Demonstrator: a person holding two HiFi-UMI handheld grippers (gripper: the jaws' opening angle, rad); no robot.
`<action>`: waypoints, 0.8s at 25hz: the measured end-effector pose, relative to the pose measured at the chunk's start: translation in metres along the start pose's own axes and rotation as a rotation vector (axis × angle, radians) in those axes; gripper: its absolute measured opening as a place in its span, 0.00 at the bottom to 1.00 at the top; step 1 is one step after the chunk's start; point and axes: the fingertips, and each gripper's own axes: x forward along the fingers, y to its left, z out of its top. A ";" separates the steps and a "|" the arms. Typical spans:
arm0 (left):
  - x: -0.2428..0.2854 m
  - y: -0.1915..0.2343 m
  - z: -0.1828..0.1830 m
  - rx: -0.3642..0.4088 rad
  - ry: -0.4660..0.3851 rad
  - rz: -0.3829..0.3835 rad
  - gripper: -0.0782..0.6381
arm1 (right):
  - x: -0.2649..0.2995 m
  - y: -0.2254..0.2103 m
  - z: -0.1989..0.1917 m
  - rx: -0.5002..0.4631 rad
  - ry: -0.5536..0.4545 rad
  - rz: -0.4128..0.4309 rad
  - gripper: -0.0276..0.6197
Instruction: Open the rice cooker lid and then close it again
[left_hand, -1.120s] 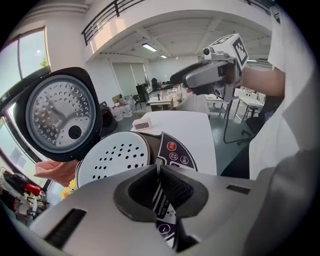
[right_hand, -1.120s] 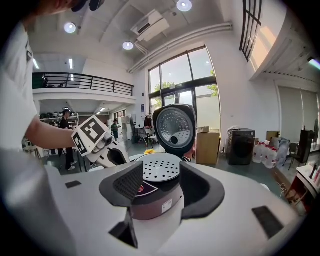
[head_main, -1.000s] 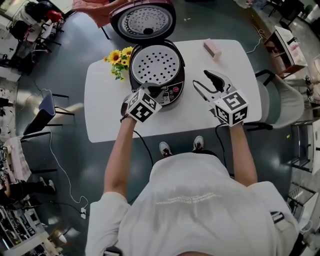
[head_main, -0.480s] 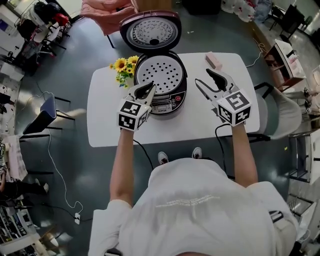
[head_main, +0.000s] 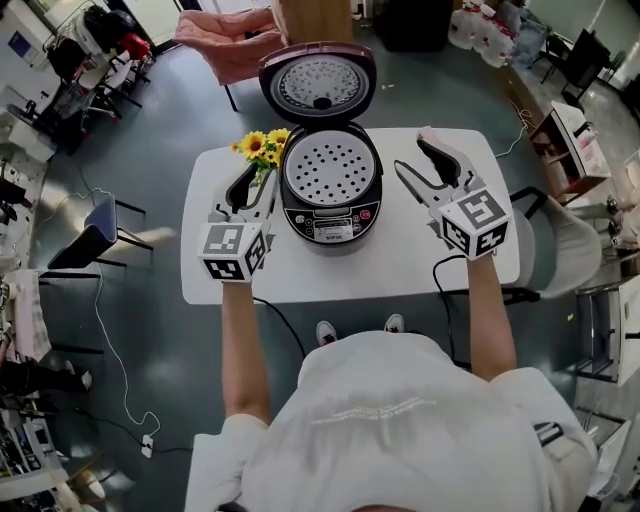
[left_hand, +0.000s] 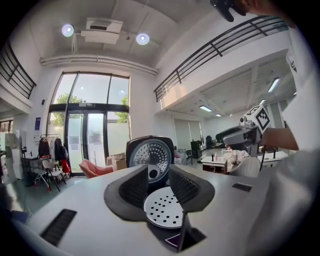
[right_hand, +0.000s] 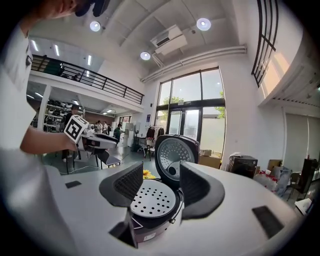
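Note:
The rice cooker (head_main: 331, 185) stands on the white table (head_main: 400, 270), its lid (head_main: 318, 82) swung up and back. A perforated inner plate (head_main: 331, 165) is exposed. My left gripper (head_main: 248, 190) hangs in the air left of the cooker and apart from it. Its jaws are opening, with nothing between them. My right gripper (head_main: 425, 160) is open and empty to the right of the cooker. In the left gripper view the raised lid (left_hand: 150, 155) shows beyond the gripper (left_hand: 158, 172). The right gripper view has the cooker (right_hand: 152, 200) beyond the gripper (right_hand: 161, 172).
A bunch of sunflowers (head_main: 262, 148) stands at the cooker's back left, close to my left gripper. A pink block (head_main: 430, 133) lies under my right gripper's tips. A chair (head_main: 560, 240) stands right of the table, and pink fabric (head_main: 225, 45) lies behind it.
My left gripper left the cooker's front edge, rose and swung out to the left, and its jaws parted. My right gripper rose a little and stayed open.

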 end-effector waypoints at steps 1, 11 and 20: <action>-0.004 0.004 0.003 -0.007 -0.008 0.010 0.31 | 0.001 0.001 0.003 -0.003 -0.006 0.000 0.39; -0.018 0.020 -0.007 -0.037 0.035 -0.012 0.28 | 0.016 0.015 0.015 -0.015 -0.021 0.003 0.39; -0.024 0.038 -0.017 -0.040 0.051 -0.057 0.28 | 0.028 0.037 0.014 0.011 -0.006 -0.034 0.39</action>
